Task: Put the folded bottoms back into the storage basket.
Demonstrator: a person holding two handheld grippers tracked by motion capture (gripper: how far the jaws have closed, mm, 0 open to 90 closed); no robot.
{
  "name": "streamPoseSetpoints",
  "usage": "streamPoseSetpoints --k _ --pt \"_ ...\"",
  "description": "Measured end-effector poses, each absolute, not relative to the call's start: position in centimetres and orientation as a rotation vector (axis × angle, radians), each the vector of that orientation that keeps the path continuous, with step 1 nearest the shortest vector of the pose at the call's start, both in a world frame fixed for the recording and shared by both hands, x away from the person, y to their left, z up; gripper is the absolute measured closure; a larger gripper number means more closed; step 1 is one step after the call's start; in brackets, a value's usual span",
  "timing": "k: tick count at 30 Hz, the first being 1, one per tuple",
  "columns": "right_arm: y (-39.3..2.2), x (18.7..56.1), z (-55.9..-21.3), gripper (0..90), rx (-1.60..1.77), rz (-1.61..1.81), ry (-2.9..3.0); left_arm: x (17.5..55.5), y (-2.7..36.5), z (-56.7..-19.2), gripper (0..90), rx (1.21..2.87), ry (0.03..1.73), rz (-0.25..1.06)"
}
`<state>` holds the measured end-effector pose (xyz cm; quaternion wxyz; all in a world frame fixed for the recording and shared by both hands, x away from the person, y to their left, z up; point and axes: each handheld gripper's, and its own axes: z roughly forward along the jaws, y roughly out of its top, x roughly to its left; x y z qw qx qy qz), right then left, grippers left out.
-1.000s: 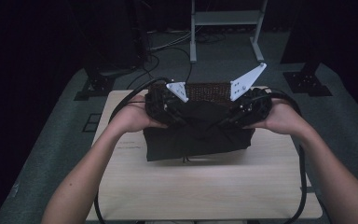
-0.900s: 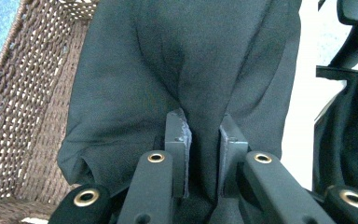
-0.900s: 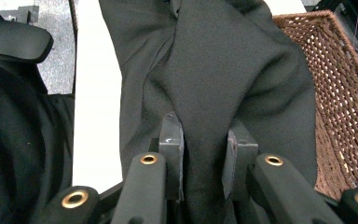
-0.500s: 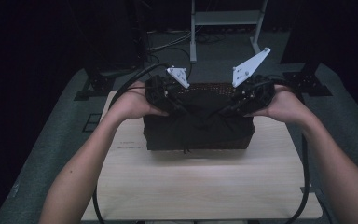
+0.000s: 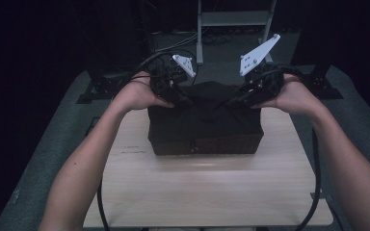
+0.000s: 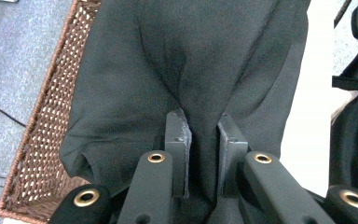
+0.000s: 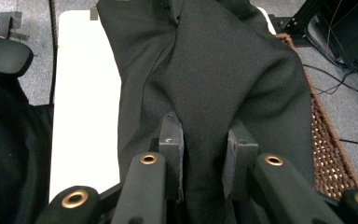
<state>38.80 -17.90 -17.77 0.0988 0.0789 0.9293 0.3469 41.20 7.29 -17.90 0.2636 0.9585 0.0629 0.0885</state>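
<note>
Left tongs (image 5: pixel 180 98) and right tongs (image 5: pixel 234 100) each clamp a pinched fold of soft, limp black cloth (image 5: pixel 207 118), which sags over a wicker basket (image 5: pixel 207 144) on the bench (image 5: pixel 207 192).

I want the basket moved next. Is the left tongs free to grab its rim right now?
Probably not: the left tongs are shut on the black cloth, which drapes over the wicker basket.

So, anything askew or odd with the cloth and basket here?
Nothing stands out. The black cloth is bunched over the wicker basket, pinched by the left gripper and right gripper. The basket sits square on the table.
</note>
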Motion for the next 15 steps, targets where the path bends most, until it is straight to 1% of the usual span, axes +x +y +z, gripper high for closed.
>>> streamPoseSetpoints --k 15 --pt "-18.0 41.4 -16.6 72.2 0.248 1.045 2.745 43.8 7.1 -16.6 78.0 2.598 0.213 0.246"
